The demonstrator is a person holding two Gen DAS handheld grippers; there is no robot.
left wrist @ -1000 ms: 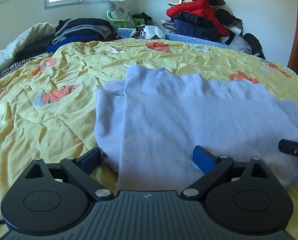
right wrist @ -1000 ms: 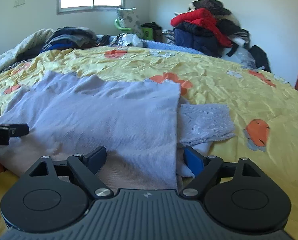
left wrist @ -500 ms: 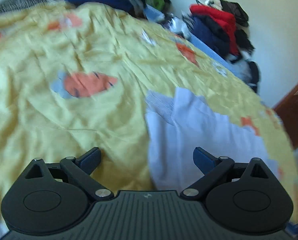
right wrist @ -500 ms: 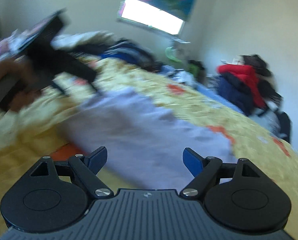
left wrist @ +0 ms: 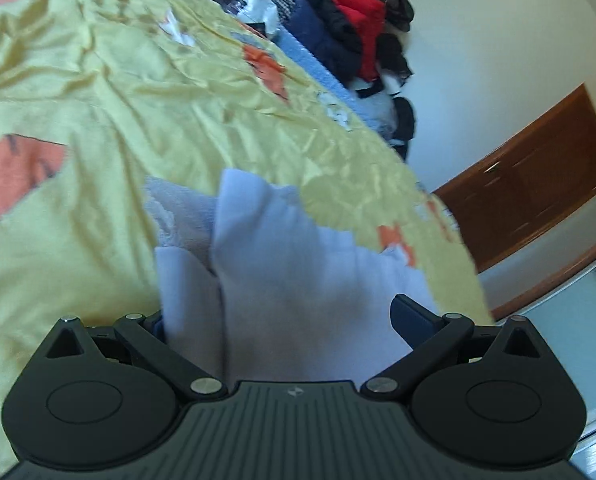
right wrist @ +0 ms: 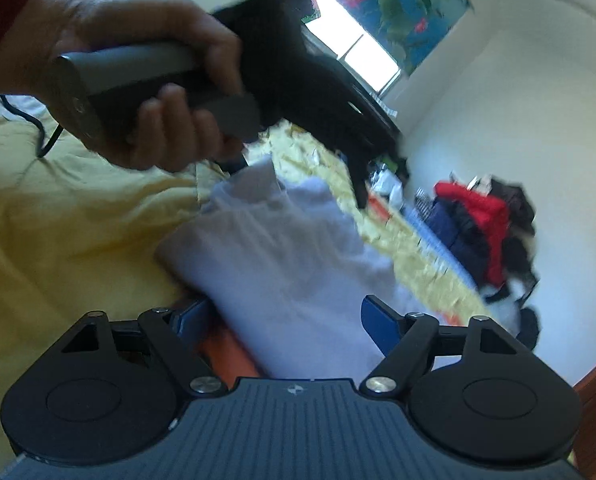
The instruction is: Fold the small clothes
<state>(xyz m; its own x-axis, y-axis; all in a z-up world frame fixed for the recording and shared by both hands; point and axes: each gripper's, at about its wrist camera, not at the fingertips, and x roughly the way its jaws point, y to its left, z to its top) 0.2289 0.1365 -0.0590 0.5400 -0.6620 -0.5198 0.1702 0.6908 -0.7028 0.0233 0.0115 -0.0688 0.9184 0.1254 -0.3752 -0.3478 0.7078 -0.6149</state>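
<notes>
A pale lilac garment (left wrist: 294,264) lies folded on the yellow bedspread (left wrist: 98,128), with a grey ribbed cuff (left wrist: 178,208) sticking out at its far left. My left gripper (left wrist: 282,320) is open, its fingers standing on either side of the garment's near edge. My right gripper (right wrist: 286,316) is open over the same garment (right wrist: 286,248), seen from the other end. In the right wrist view the person's hand (right wrist: 150,92) holds the left gripper above the garment's far end. Both views are tilted and blurred.
A heap of red, navy and black clothes (left wrist: 350,32) lies past the bed's far edge by the white wall. A brown wooden door (left wrist: 538,184) is at the right. A window (right wrist: 362,56) under a flower picture is behind the bed.
Both grippers have swung and tilted from level positions at the garment's front edge. The left one has turned towards the door; the right one now faces along the garment towards the left gripper. Both stayed open.
</notes>
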